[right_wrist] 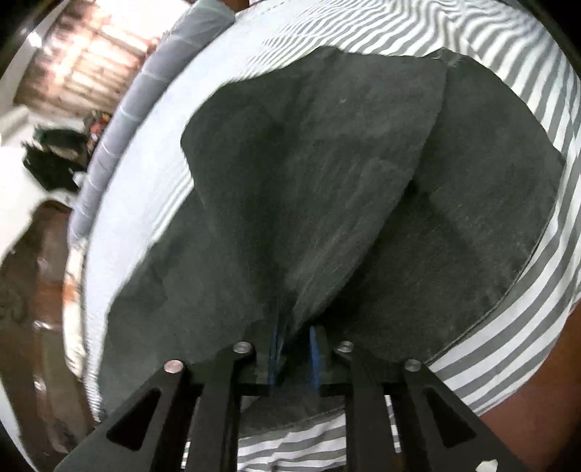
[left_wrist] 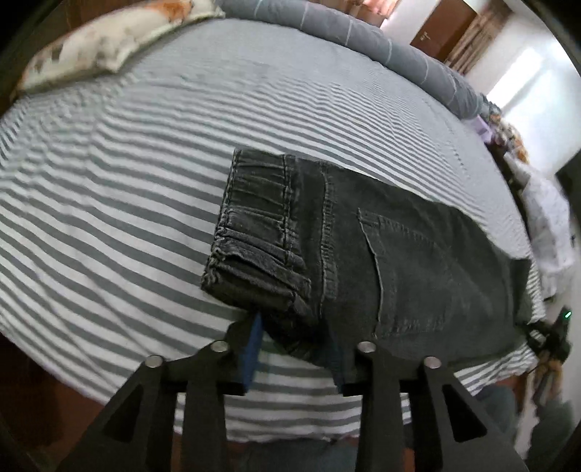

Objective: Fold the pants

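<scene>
1. Dark grey denim pants (left_wrist: 381, 254) lie folded on the striped bedsheet (left_wrist: 109, 218), near the bed's near edge, waistband end to the left in the left wrist view.
2. Left gripper (left_wrist: 296, 345): jaws apart, blue pads either side of the waistband's near corner. Fabric sits in the gap, no visible pinch.
3. Right gripper (right_wrist: 294, 348): narrow gap, a ridge of the pants (right_wrist: 326, 181) rises between the blue pads. Cannot tell if the pads still press on it.
4. Edges: waistband hem forms a clean left edge with sheet showing beyond it. In the right wrist view the top layer's edge runs diagonally across the lower layer, and the right hem curves close to the mattress edge.
5. Open room: wide bare sheet left and far of the pants in the left wrist view.
6. Limits: patterned pillow (left_wrist: 101, 47) at far left, rolled grey blanket (left_wrist: 363, 32) along the far side.
</scene>
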`<state>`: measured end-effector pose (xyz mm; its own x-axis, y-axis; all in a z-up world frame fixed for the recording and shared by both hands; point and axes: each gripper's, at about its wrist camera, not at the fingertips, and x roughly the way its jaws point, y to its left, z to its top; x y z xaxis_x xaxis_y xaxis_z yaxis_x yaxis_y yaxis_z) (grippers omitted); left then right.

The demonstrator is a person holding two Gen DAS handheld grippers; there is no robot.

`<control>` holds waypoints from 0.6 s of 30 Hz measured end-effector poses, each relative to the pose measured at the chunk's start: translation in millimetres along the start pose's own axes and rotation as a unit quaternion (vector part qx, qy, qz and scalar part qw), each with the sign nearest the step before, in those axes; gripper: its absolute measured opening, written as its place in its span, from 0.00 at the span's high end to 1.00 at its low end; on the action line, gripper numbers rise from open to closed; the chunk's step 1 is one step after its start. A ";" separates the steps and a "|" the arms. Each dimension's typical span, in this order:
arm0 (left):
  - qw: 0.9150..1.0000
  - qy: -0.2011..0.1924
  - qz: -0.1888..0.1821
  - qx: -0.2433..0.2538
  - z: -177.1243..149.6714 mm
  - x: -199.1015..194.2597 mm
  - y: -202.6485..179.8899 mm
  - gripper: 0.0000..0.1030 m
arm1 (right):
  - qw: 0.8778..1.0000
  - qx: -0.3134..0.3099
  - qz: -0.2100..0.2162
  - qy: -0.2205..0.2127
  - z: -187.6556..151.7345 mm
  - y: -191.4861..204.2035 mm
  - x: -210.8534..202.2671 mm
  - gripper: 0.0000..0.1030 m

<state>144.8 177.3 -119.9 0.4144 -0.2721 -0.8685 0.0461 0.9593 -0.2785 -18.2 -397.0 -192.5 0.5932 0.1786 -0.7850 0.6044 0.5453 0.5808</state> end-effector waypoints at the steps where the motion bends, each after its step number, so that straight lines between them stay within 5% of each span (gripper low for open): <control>1: 1.000 -0.008 0.010 0.013 -3.9 -6.0 -6.7 0.62 | 1.000 0.007 0.008 -0.004 2.9 -4.5 -2.9 0.81; 8: 0.983 -0.107 0.045 0.141 -27.5 -44.9 -83.2 0.50 | 0.999 0.043 0.032 -0.008 27.0 -24.3 -8.1 0.83; 14: 0.960 -0.088 -0.039 0.265 -47.8 -24.5 -192.8 0.49 | 0.999 0.028 0.021 -0.002 45.3 -15.5 -10.8 0.92; 18: 0.932 -0.062 -0.091 0.345 -69.9 6.6 -276.5 0.49 | 0.999 0.025 0.025 0.002 56.6 -6.3 -13.9 0.93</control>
<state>71.2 -95.0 -77.3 0.4415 -0.4658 -0.7669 0.6822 0.7295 -0.0504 -0.1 -449.3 -173.1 0.6214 0.2083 -0.7553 0.5997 0.4940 0.6296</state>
